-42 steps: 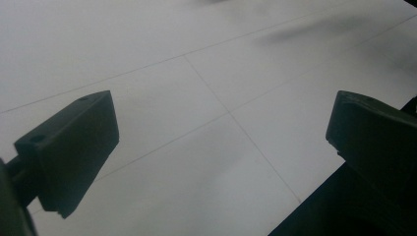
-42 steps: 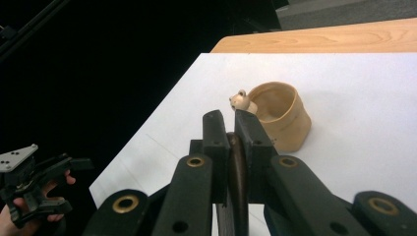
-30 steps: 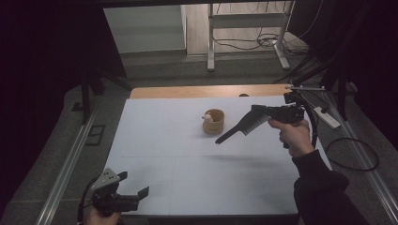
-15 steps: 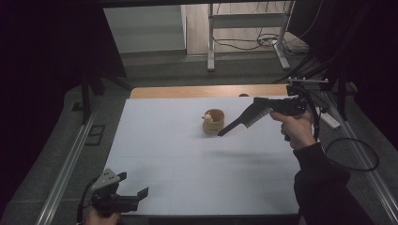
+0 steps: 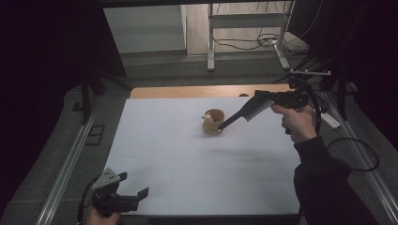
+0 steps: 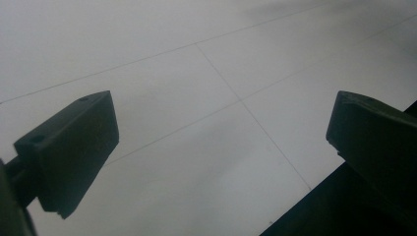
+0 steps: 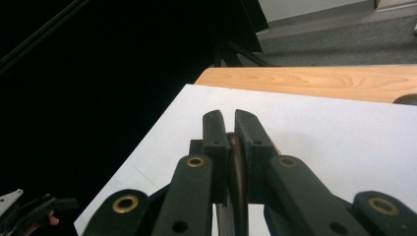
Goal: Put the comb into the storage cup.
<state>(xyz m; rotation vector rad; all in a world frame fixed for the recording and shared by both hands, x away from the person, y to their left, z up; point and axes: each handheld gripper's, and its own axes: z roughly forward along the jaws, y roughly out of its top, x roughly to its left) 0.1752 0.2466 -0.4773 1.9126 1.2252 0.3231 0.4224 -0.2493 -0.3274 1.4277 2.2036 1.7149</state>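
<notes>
Now my right gripper [image 5: 220, 127] is clamping its jaws on the rim of the small cup [image 5: 213, 122], lifting it slightly higher above the white table [image 5: 187, 154] than a second ago; my left gripper [image 5: 136, 193] is waiting wide open near the table's front corner.

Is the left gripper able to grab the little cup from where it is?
Probably not yet. The left gripper sits at the near edge with open jaws, far from the cup, which the right gripper already pinches by its rim.
</notes>
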